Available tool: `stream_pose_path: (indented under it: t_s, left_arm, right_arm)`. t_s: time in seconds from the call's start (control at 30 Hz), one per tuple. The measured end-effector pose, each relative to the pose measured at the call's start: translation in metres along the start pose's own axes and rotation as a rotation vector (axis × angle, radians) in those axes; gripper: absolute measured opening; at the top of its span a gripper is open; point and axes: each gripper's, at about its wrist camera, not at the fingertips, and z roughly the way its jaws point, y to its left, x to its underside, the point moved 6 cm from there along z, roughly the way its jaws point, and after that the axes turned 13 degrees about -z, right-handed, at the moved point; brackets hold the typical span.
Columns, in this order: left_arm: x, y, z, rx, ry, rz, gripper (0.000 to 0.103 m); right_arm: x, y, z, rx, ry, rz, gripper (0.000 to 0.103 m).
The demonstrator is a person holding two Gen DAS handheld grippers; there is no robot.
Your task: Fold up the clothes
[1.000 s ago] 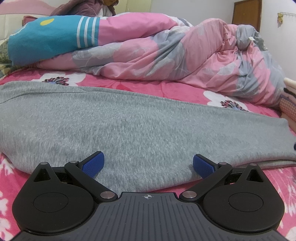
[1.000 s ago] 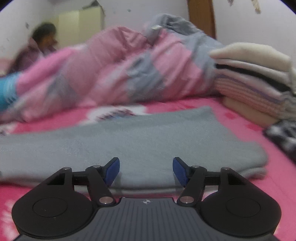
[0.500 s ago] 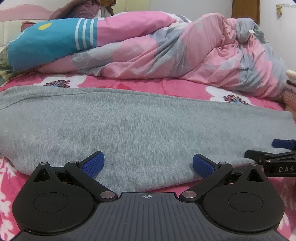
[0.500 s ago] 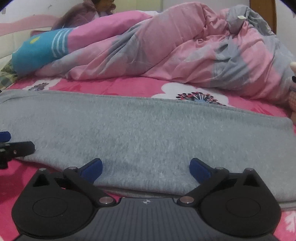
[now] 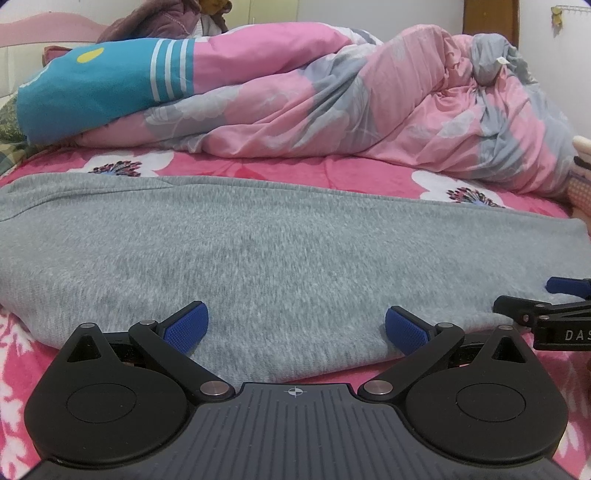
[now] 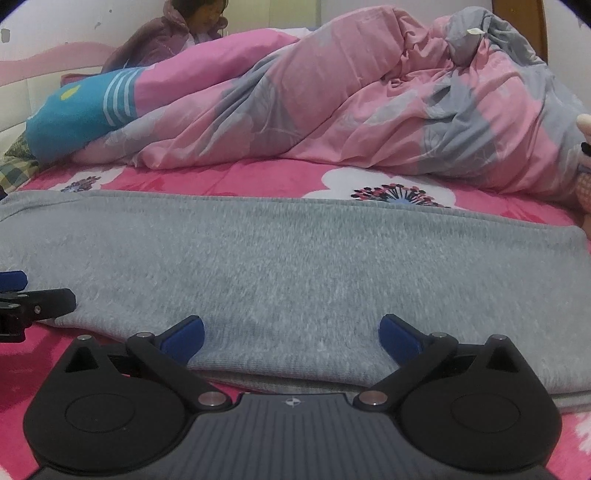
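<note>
While both jaws gape empty, left gripper (image 5: pixel 293 326) and right gripper (image 6: pixel 291 334) face fuzzy grey knit garment (image 5: pixel 288 258).

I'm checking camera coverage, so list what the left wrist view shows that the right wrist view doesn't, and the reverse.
Only the left wrist view: the right gripper poking in at the right edge, and a brown door.
Only the right wrist view: a person sitting behind the bedding, and the left gripper at the left edge.
Both: the grey garment flat on the pink flowered sheet, the pink and grey quilt, and open blue fingers at the garment's near edge.
</note>
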Motion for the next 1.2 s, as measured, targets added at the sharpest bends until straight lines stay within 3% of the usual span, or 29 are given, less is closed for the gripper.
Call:
stream_pose_path:
  t_s: [1.2]
  left_arm:
    - [0.0035, -0.0041, 0.0027, -0.040, -0.012, 0.047, 0.103]
  right_arm:
    - [0.0018, 0.0004, 0.0050, -0.007, -0.020, 0.011, 0.103]
